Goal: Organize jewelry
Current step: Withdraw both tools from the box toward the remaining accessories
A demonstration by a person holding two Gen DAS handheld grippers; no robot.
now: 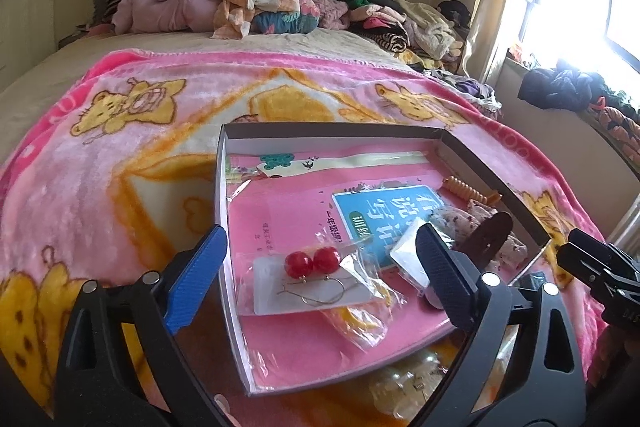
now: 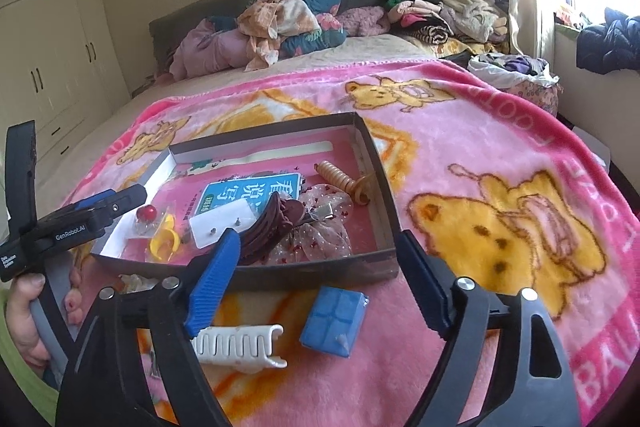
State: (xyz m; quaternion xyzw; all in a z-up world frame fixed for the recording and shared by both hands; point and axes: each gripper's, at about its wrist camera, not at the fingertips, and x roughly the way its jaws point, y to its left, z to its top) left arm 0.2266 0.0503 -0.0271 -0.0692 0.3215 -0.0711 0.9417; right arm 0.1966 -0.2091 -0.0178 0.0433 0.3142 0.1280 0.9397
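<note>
We hold the left gripper spread over red earrings in the box, frame centre | right gripper spread above white clip, lower centre

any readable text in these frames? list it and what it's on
"GenRobot.AI": side of the left gripper.
"BA", cut off by the frame edge: pink blanket.
Large Chinese characters on the book's blue panel: not reliably readable.
Small white print near the left gripper's handle: too small.

Pink blanket with yellow bears, red bead earrings, blue box, seemingly white comb
</note>
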